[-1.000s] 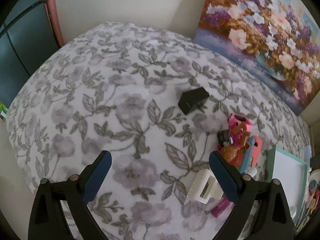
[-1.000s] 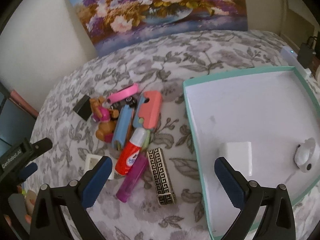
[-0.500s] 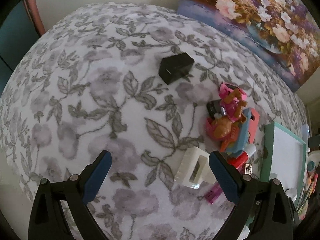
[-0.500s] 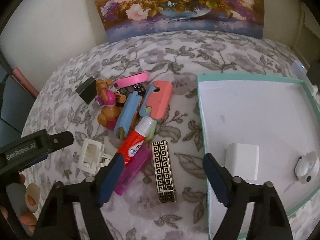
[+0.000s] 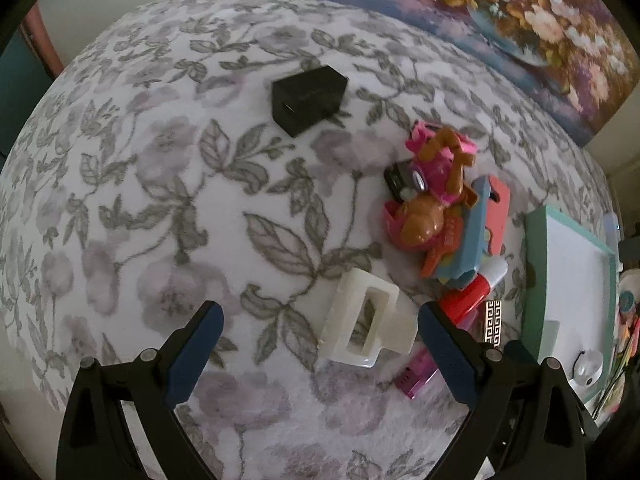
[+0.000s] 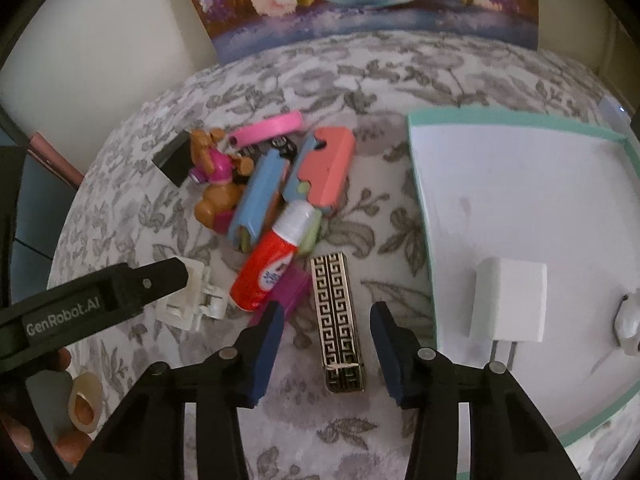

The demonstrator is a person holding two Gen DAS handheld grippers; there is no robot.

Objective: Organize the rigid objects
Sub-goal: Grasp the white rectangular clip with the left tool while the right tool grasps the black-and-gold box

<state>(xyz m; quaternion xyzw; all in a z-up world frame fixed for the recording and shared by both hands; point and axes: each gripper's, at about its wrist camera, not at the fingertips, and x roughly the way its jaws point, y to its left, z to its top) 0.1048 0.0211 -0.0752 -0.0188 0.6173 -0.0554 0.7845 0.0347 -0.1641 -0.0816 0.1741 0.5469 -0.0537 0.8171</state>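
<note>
1. Patterned case [image 6: 339,322], black and gold, lies on the floral bed [image 5: 152,184] beside the tray [image 6: 418,184]; the right gripper [image 6: 325,354] has dropped around it, jaws narrowed but not touching.
2. Left gripper [image 5: 318,352] has closed in on the white clip [image 5: 366,320], jaws wide.
3. Tray holds a white charger [image 6: 509,302] and a small white object [image 6: 630,320].

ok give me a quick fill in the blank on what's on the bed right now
1. The white charger lies inside the ____.
2. The right gripper straddles the gold and black patterned ____.
3. The left gripper is open over the white hair ____.
4. The black cube sits ____ from the toy pile.

Missing words: tray; case; clip; apart
</note>
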